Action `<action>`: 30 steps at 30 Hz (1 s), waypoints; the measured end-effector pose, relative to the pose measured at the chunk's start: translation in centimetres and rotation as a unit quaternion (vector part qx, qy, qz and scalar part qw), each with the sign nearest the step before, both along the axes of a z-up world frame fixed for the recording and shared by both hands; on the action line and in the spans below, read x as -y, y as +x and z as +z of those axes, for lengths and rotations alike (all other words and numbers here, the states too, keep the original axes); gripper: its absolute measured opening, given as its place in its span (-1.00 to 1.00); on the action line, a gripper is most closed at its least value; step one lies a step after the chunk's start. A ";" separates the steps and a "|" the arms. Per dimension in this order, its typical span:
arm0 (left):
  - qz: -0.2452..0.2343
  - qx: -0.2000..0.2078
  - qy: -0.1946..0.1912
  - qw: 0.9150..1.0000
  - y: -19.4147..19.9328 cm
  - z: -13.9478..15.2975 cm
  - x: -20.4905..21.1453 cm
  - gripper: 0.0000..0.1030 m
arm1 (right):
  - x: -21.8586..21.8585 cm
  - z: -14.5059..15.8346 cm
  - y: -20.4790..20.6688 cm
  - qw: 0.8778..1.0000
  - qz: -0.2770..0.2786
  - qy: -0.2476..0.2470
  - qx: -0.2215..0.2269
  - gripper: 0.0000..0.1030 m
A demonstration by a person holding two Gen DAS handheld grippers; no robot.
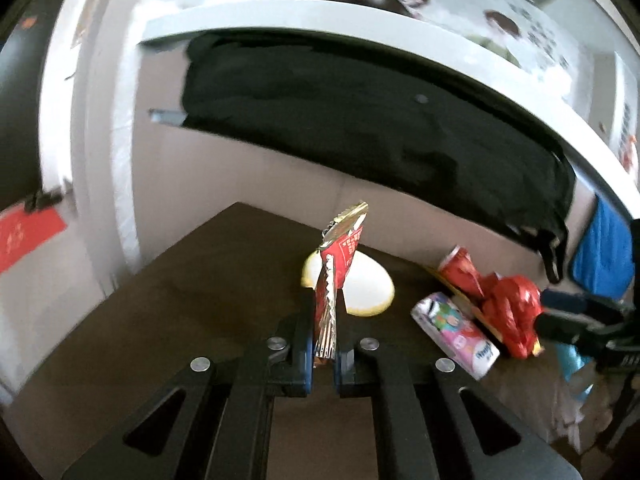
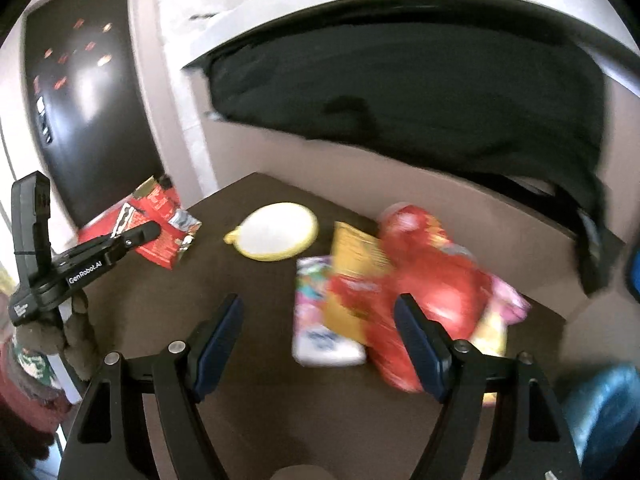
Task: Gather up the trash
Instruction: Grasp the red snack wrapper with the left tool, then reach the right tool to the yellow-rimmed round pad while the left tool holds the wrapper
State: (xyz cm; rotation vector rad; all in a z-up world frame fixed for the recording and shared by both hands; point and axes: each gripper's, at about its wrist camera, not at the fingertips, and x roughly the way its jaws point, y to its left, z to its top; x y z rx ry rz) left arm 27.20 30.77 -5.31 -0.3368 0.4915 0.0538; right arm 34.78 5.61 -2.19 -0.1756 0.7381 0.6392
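Note:
My left gripper (image 1: pixel 323 354) is shut on a red and silver foil wrapper (image 1: pixel 340 264) and holds it upright above the dark brown table (image 1: pixel 180 300). In the right wrist view the left gripper (image 2: pixel 154 232) shows at the left with the wrapper (image 2: pixel 160 216). My right gripper (image 2: pixel 320 336) is open and empty, just above a pile of trash: a white and pink tissue pack (image 2: pixel 316 320), a yellow card (image 2: pixel 356 264) and a crumpled red bag (image 2: pixel 432 276). The pile shows in the left wrist view too, with the tissue pack (image 1: pixel 456 330) and red bag (image 1: pixel 512 312).
A pale yellow balloon-like object (image 2: pixel 276 230) lies mid-table, also in the left wrist view (image 1: pixel 368 284). A black cloth (image 1: pixel 360 120) hangs over a white ledge behind the table. Blue fabric (image 1: pixel 600 256) hangs at the right. A blue bag (image 2: pixel 604 412) sits at the lower right.

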 end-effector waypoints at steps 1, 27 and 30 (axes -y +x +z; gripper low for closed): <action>0.005 0.000 -0.012 1.000 0.1 -0.5 -0.5 -0.87 | -1.4 -0.3 0.3 1.000 0.011 -0.006 -0.005 0.45; 0.071 0.010 -0.078 0.994 -1.2 -2.2 -4.7 -0.86 | -14.1 -9.1 14.2 0.993 -0.049 -0.037 -0.104 0.32; 0.076 0.011 -0.075 0.994 -1.4 -2.3 -4.5 -0.86 | -14.6 -9.1 13.6 0.994 -0.033 -0.052 -0.091 0.01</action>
